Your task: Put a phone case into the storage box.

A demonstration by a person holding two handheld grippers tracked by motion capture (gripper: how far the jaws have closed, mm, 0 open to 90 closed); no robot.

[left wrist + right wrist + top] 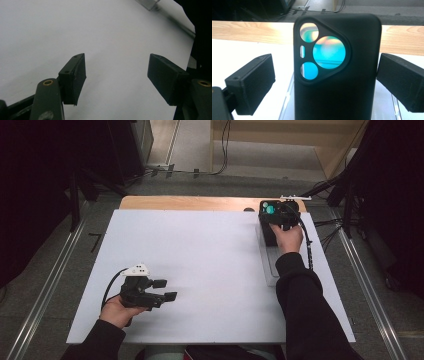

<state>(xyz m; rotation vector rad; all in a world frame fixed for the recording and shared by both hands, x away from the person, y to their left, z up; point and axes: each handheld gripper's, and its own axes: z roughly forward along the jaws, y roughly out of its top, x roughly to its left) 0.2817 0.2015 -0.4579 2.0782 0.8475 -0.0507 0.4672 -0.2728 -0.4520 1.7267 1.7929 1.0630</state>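
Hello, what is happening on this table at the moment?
A person works at a white table with a gripper in each hand. The right gripper is at the far right side, around a black phone case that stands upright on a clear tray. Its fingers are apart on both sides of the case and do not press it. The left gripper is open near the front left, with nothing between its fingers.

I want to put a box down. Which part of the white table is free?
The white board is bare between the left claw and the black phone case on its clear tray. The far right corner is crowded.
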